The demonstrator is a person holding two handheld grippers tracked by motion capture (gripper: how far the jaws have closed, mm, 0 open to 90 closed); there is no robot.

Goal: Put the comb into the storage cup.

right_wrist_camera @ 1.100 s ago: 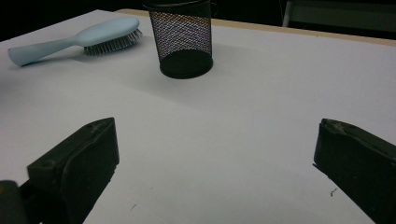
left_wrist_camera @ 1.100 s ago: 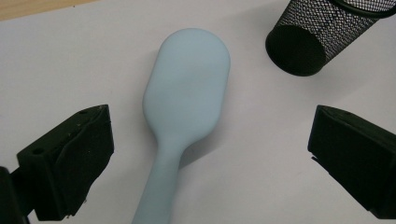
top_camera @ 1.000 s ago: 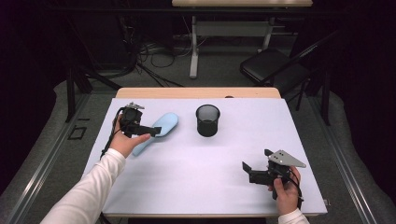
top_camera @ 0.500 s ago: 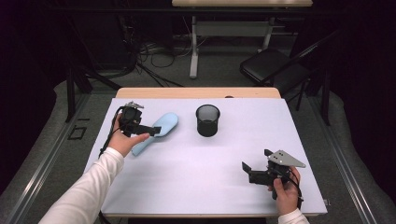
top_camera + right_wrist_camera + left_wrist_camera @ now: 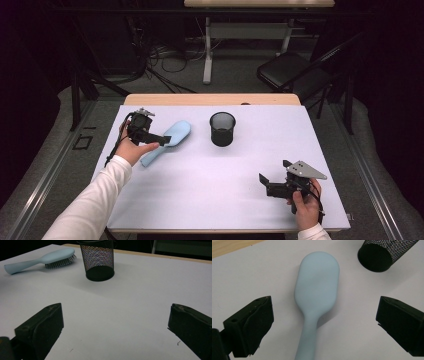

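Note:
A light blue hairbrush (image 5: 176, 133) lies bristles down on the white table, its head toward the black mesh cup (image 5: 222, 129). My left gripper (image 5: 159, 138) hovers over the brush's handle. In the left gripper view the brush (image 5: 317, 287) runs up between the two jaws, and my left gripper (image 5: 324, 315) is open with wide gaps on both sides. My right gripper (image 5: 274, 171) is held low over the near right part of the table, open and holding nothing. From it, the right gripper (image 5: 115, 320) faces the cup (image 5: 98, 261) and the brush (image 5: 47, 258) far off.
The white table top (image 5: 210, 190) has a wooden strip (image 5: 210, 99) along its far edge. Behind it are a chair (image 5: 292, 75), table legs and cables on the floor. The mesh cup (image 5: 382, 255) stands just right of the brush head.

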